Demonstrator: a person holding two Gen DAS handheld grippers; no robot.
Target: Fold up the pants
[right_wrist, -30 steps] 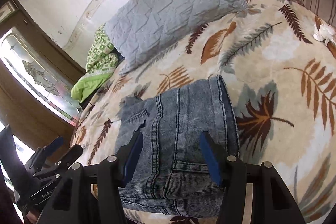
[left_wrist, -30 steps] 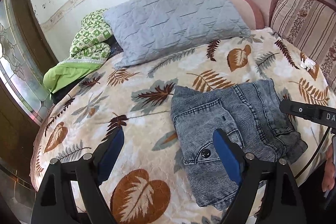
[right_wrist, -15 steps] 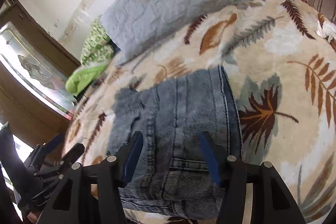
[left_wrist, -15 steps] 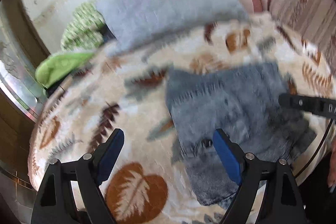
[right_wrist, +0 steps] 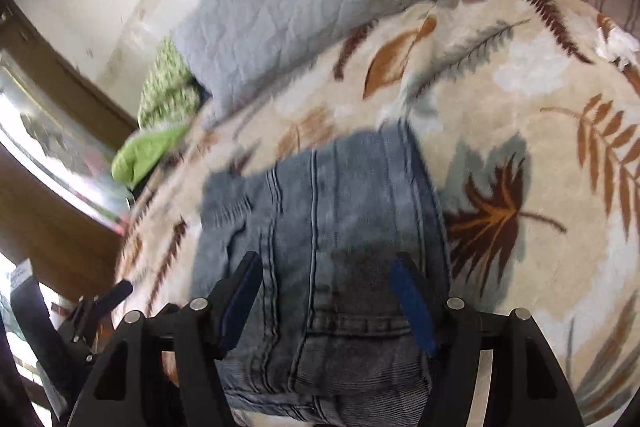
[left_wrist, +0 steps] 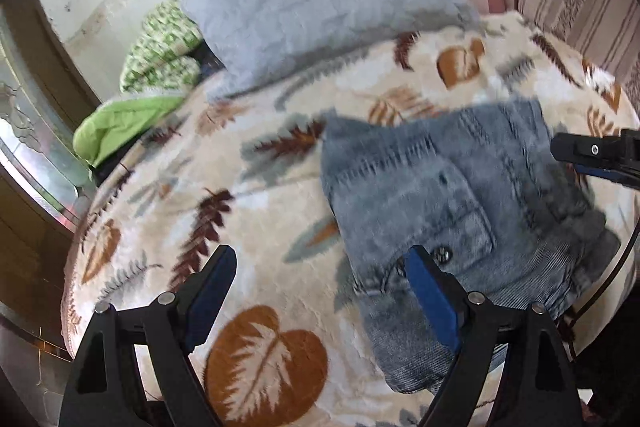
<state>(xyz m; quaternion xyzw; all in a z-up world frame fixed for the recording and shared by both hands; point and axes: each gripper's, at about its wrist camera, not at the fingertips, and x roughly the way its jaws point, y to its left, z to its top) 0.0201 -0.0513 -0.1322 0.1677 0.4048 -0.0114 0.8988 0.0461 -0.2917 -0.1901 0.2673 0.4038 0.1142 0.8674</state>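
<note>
here the folded denim pants (left_wrist: 448,203) lie flat on the leaf-print blanket (left_wrist: 248,187), in front of the grey pillow (left_wrist: 320,11) and apart from it. the left gripper (left_wrist: 320,291) hangs released just above the blanket, one pad over the pants' buttoned corner, the other over bare blanket. the right gripper (right_wrist: 324,291), its jaws having just been opening, straddles the pants' near end without pinching it. a green quilt (left_wrist: 152,83) is bunched beside the pillow.
</note>
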